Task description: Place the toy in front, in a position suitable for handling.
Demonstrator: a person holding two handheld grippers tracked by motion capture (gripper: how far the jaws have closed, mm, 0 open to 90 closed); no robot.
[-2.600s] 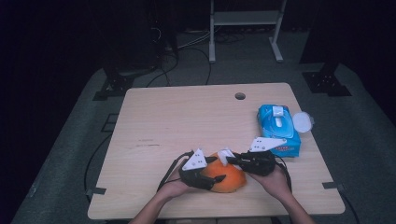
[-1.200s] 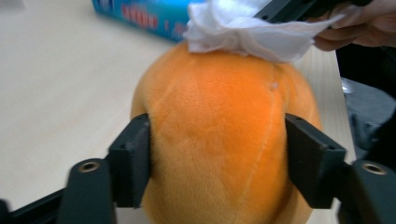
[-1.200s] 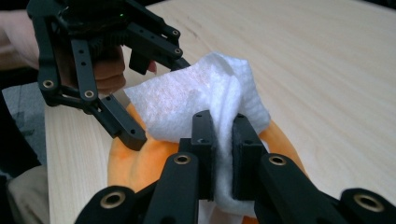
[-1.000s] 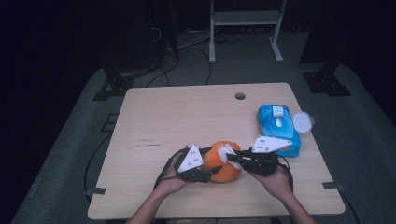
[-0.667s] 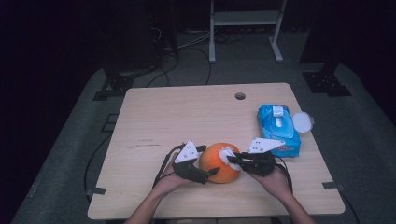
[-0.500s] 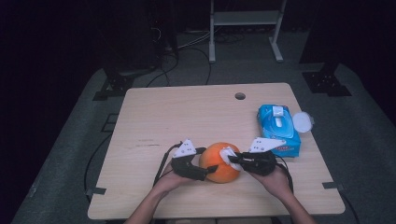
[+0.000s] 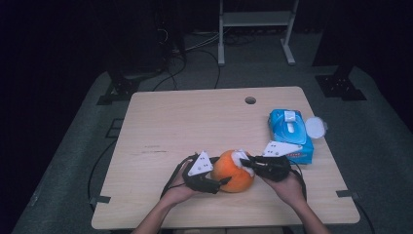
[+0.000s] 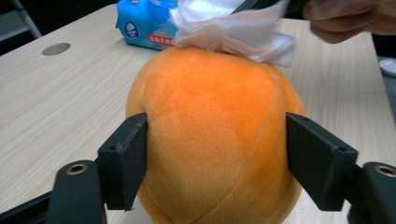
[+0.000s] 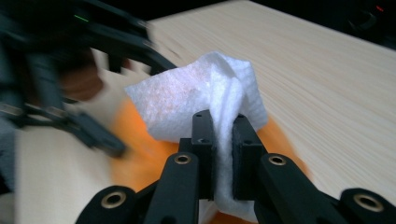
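Observation:
An orange plush ball (image 7: 234,171) rests on the table (image 7: 195,122) near its front edge. My left gripper (image 7: 225,176) reaches it from the left. In the left gripper view the ball (image 8: 215,140) sits between both pads of that gripper (image 8: 215,158). Its jaws have just been closing and the pads press into the plush. My right gripper (image 7: 246,165) is shut on a white tissue (image 7: 239,157) against the ball's upper right. The right gripper view shows the tissue (image 9: 196,88) pinched between that gripper's fingertips (image 9: 223,121) above the ball (image 9: 135,156).
A blue wipes pack (image 7: 290,134) lies at the right side of the table, with a white round lid (image 7: 315,126) beside it. A round hole (image 7: 250,100) is in the far edge of the tabletop. Cables and a metal stand (image 7: 253,19) are on the floor behind.
The ball sits a little farther from the front edge than in the oldest frame. The left gripper shifted slightly at its left side. The right gripper keeps the tissue on the ball.

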